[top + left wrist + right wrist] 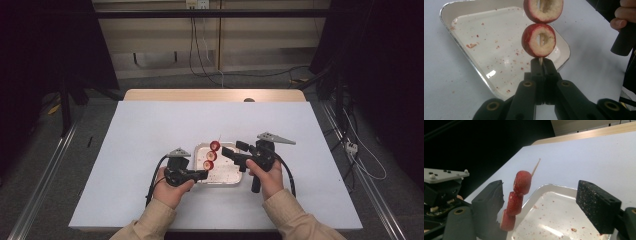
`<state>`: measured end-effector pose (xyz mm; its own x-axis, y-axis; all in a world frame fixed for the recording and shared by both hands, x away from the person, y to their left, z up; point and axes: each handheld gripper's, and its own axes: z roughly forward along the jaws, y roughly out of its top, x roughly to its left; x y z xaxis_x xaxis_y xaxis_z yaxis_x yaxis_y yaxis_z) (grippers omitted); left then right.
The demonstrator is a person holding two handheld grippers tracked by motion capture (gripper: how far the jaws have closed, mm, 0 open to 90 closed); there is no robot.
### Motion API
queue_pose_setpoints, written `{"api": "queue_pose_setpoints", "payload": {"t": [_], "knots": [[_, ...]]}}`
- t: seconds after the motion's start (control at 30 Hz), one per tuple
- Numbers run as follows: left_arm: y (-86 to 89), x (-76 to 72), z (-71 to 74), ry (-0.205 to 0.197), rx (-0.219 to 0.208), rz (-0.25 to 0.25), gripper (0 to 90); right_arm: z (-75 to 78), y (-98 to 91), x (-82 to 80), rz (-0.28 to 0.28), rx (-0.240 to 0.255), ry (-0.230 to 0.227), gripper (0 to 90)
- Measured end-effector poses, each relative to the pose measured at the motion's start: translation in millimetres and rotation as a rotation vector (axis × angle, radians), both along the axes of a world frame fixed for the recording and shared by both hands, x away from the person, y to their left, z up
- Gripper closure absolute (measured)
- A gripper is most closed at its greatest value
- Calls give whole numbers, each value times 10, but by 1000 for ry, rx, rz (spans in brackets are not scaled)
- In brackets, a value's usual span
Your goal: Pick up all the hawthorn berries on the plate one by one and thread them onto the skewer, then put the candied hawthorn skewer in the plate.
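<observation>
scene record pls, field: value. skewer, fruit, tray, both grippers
skewer: thin wooden stick, held at its lower end, tip pointing up and away
fruit: red cored slices threaded on the stick; three show in the right gripper view
tray: shallow white tray on the white table, red crumbs inside, below the skewer
left gripper: shut on the stick just under the lowest slice
right gripper: open, jaws either side of the tray, pads apart from the fruit
contact: right gripper touches nothing that shows
</observation>
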<state>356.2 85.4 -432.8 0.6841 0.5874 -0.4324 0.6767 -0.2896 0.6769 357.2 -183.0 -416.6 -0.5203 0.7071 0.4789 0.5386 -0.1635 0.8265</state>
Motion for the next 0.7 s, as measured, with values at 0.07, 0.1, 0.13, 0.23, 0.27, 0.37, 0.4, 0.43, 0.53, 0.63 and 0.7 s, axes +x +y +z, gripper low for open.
{"api": "queue_pose_setpoints", "payload": {"t": [0.07,0.1,0.13,0.23,0.27,0.37,0.4,0.43,0.53,0.63,0.7], "knots": [[8,10,-4,2,2,6,893,-10,9,-4,2,-19,1,199],[9,14,-8,5,-2,4,893,-17,12,-5,3,-16,0,191],[5,15,-12,8,-1,7,892,-23,14,-10,4,-20,0,191],[0,28,-21,14,5,3,892,-30,14,-26,16,-42,-12,191],[0,34,-24,14,5,4,892,-31,10,-31,15,-47,-14,188],[0,51,-29,18,-1,11,892,-36,-5,-39,14,-50,-21,185],[2,59,-32,20,4,11,892,-38,-9,-42,12,-55,-23,184],[3,67,-37,21,1,13,891,-39,-12,-48,12,-55,-24,184],[7,91,-44,23,5,19,890,-40,-26,-59,14,-60,-26,181],[-6,106,-54,26,13,25,888,-36,-52,-71,6,-59,-35,180],[-16,117,-67,32,22,27,888,-39,-69,-78,4,-57,-36,178]]}}
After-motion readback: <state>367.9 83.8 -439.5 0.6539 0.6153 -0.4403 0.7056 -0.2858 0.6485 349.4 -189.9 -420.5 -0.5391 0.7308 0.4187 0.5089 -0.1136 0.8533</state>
